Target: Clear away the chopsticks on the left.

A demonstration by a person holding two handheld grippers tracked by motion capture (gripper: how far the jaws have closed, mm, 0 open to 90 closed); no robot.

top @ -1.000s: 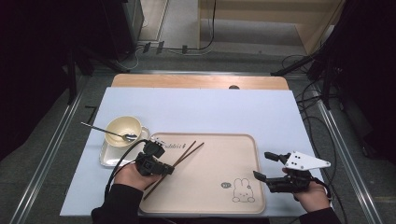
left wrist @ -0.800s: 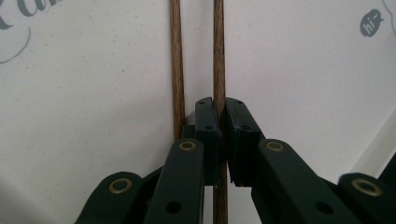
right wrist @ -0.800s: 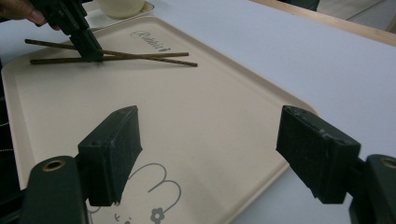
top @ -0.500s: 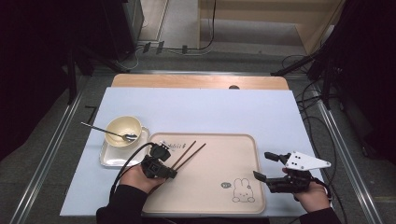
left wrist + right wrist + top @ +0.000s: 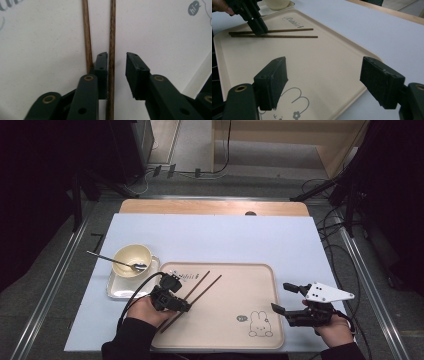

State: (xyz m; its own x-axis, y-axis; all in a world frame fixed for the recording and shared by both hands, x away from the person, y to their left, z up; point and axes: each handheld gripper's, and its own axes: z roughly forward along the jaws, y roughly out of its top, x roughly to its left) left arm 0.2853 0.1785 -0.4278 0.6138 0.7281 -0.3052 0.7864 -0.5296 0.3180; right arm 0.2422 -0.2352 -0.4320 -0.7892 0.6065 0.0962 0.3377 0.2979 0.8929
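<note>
Two dark wooden chopsticks (image 5: 200, 286) lie side by side on the left part of a beige tray (image 5: 235, 290) with a rabbit drawing. My left gripper (image 5: 181, 306) is down on them near their near ends, and it is open. In the left gripper view the right chopstick (image 5: 111, 30) runs between the jaws, against the left one. The left chopstick (image 5: 86, 35) lies just outside that jaw. My right gripper (image 5: 280, 296) hovers wide open over the tray's right edge, nothing between its jaws (image 5: 325, 65). From there the left gripper (image 5: 258, 26) looks planted on the chopsticks (image 5: 287, 33).
A cream bowl (image 5: 131, 260) with a metal spoon (image 5: 107, 259) in it stands on a small white tray (image 5: 116, 291), just left of the beige tray. A pale blue mat (image 5: 225, 237) covers the table, and a wooden strip (image 5: 210, 207) runs along its far edge.
My left gripper has shifted a little to the right and toward me, settling lower over the chopsticks. The right gripper has stayed put.
</note>
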